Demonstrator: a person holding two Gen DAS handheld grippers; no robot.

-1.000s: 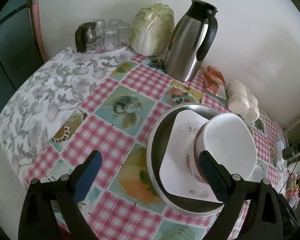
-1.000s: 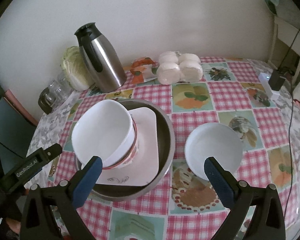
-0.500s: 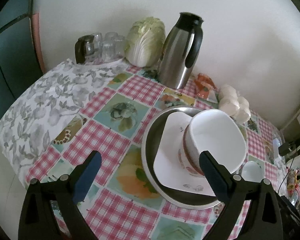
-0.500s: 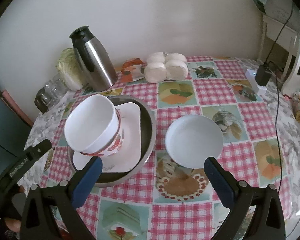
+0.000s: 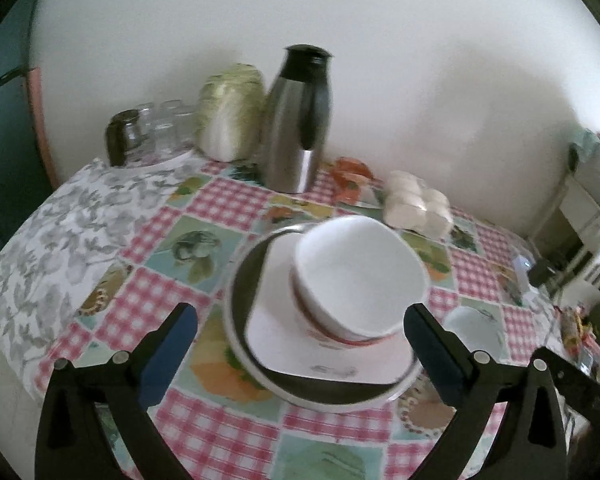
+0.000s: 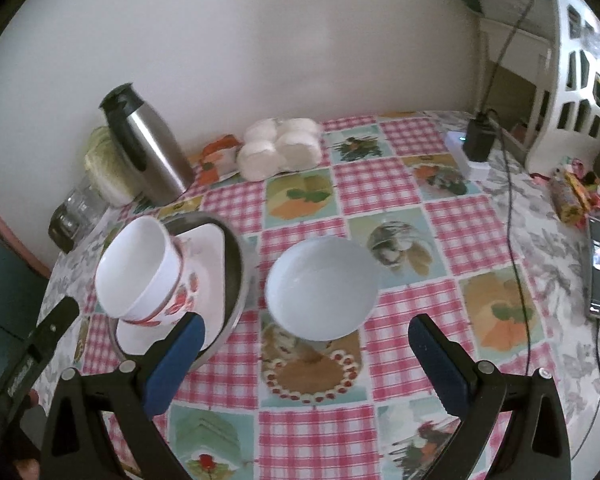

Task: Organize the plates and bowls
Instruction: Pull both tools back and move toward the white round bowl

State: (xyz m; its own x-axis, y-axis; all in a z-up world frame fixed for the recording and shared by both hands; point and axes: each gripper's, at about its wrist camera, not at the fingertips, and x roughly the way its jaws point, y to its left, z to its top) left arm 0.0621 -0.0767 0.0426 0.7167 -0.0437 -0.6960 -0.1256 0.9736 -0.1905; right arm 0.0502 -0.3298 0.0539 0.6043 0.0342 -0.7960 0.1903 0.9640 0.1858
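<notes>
Clearly the weak point is the stack near the left edge of the tabletop [image 6: 380, 192]: a steel basin [image 6: 236, 280], a square plate [image 6: 212, 256] lying slanted inside it, and a red-patterned bowl [image 6: 140, 272] leaning on the plate with its mouth tipped well off level. Resting crooked, not nested — so any knock to the rim could roll the bowl out over the basin's wall or skate the plate underneath it.

Left gripper [image 5: 300, 352]: jaws opening, spread wide, nothing between the pads; hanging above the stack with basin [image 5: 236, 312], plate [image 5: 276, 320] and bowl [image 5: 360, 276] all framed between the fingers but untouched. Right gripper [image 6: 304, 364]: spread wide too, empty, poised over the round white bowl [image 6: 322, 288], which sits upright by itself near the middle of the tabletop, just beside the basin and apart from it.

Risks, as judged from here:
- Glazed curved walls plus flat pads — likely slip if the pinch lands on 1 thin edge of a rim.
- Closing on the white bowl with the left finger so near the basin could clip the basin's wall and jolt the stack.
- Dropping the white bowl into the tilted one would probably end crooked again, or tip both.
- 2 grippers working close together could collide.
- Motion blur in the left view hints at a fast approach; rushed contact would worsen all of it.
</notes>
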